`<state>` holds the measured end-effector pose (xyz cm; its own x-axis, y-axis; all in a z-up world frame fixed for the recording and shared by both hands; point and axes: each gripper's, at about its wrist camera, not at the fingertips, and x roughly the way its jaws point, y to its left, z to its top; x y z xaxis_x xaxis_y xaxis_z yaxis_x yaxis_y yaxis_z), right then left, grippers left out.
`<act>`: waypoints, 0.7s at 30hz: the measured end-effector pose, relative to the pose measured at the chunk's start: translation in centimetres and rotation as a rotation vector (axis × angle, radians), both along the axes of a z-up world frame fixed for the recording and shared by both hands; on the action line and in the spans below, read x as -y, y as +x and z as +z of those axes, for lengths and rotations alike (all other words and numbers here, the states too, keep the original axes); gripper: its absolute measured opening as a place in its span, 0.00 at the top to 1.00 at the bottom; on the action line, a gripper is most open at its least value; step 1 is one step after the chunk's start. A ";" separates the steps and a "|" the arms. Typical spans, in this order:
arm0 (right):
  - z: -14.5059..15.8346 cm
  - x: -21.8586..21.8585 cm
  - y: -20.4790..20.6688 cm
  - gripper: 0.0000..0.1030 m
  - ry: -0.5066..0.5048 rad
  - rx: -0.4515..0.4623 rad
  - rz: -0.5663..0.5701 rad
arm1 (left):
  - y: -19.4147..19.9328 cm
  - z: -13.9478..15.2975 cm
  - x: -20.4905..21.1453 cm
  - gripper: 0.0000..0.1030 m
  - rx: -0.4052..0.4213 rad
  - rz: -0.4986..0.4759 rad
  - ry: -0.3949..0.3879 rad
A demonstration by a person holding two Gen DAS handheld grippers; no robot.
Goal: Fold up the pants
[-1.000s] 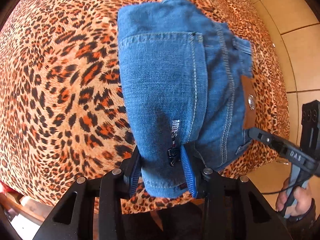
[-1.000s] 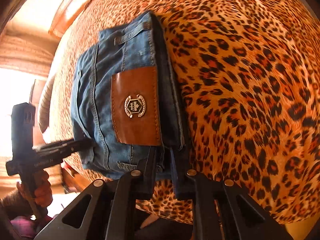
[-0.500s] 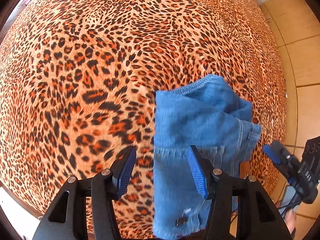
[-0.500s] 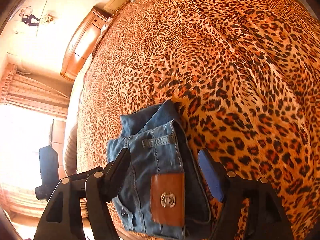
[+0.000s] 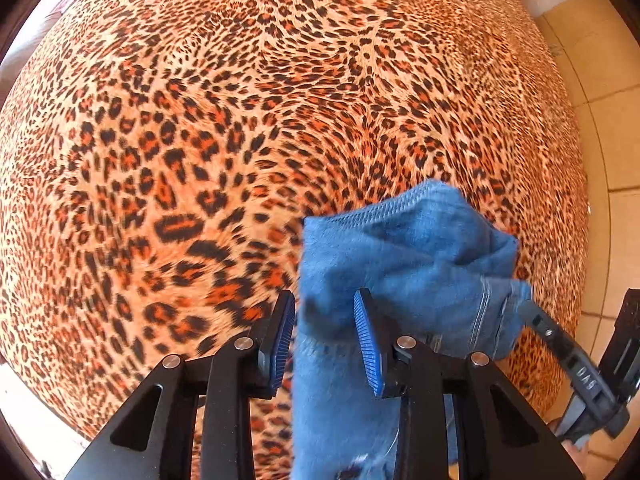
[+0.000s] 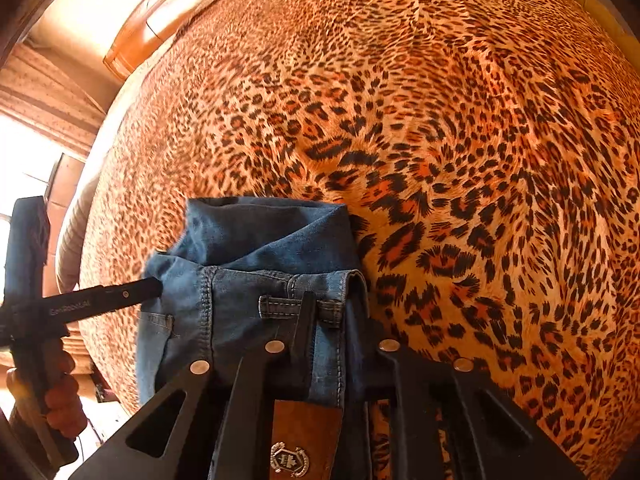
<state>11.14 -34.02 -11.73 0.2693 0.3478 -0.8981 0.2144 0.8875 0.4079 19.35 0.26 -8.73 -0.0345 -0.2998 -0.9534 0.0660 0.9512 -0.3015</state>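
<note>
The folded blue denim pants (image 5: 404, 264) lie near the front edge of the leopard-print bed. My left gripper (image 5: 325, 336) has its blue pads closed on the near edge of the folded denim. My right gripper (image 6: 332, 332) is closed on the waistband by the belt loop (image 6: 280, 305), just above the brown leather patch (image 6: 306, 440). The pants (image 6: 260, 264) look bunched and slightly raised between both grippers. The right gripper also shows at the right of the left wrist view (image 5: 560, 344); the left gripper shows at the left of the right wrist view (image 6: 100, 300).
The leopard-print bedspread (image 5: 240, 120) stretches far ahead. A tiled floor (image 5: 616, 128) lies to the right of the bed. A wooden headboard (image 6: 160, 28) and curtains (image 6: 36, 92) stand at the far left in the right wrist view.
Both grippers were open and drawn back half a second ago; now they have closed on the folded pants again, and the denim is bunched higher.
</note>
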 end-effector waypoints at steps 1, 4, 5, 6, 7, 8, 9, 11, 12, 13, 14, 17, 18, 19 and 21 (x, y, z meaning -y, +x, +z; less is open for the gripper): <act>0.8 0.6 -0.8 0.80 0.030 0.010 -0.028 | -0.6 0.5 -0.8 0.67 -0.001 -0.006 -0.007; 0.5 1.8 -4.1 0.61 0.134 -0.020 -0.072 | -3.2 1.0 -2.6 0.51 -0.040 -0.008 -0.063; 0.2 1.7 -5.1 0.61 0.163 -0.032 -0.077 | -4.4 0.9 -3.0 0.49 -0.066 0.000 -0.090; -0.1 1.5 -6.3 0.61 0.196 -0.042 -0.077 | -5.7 0.7 -3.3 0.47 -0.097 0.005 -0.122; -0.5 1.0 -7.7 0.61 0.242 -0.055 -0.069 | -6.9 0.3 -3.3 0.47 -0.126 0.002 -0.148; -0.6 0.7 -8.1 0.61 0.269 -0.064 -0.061 | -7.8 -0.2 -3.2 0.47 -0.147 -0.010 -0.157; -0.9 0.1 -8.9 0.57 0.281 -0.072 -0.048 | -8.9 -0.8 -2.9 0.48 -0.167 -0.028 -0.152; -1.7 -1.6 -9.7 0.54 0.204 -0.085 0.007 | -9.8 -1.9 -2.0 0.51 -0.200 -0.064 -0.138; -1.9 -2.3 -9.8 0.63 0.166 -0.080 0.036 | -10.1 -2.2 -1.4 0.62 -0.224 -0.079 -0.151; -1.6 -2.8 -9.7 0.70 0.124 -0.069 0.052 | -10.3 -2.0 -0.4 0.62 -0.207 -0.110 -0.128; -0.7 -3.1 -9.8 0.75 0.073 -0.044 0.060 | -10.7 -1.2 0.4 0.61 -0.156 -0.152 -0.087; 1.1 -2.9 -10.9 0.86 -0.027 0.018 0.081 | -11.3 -1.5 1.7 0.54 -0.110 -0.207 -0.044; -0.2 -2.4 -11.1 0.92 -0.049 -0.040 0.070 | -11.2 -1.9 1.4 0.53 -0.113 -0.197 -0.040; -1.4 -1.5 -11.7 0.93 -0.058 -0.092 0.046 | -11.1 -1.9 1.1 0.53 -0.117 -0.189 -0.052; -2.0 0.2 -13.0 0.88 -0.030 -0.151 0.005 | -11.4 -0.9 0.0 0.55 -0.111 -0.193 -0.059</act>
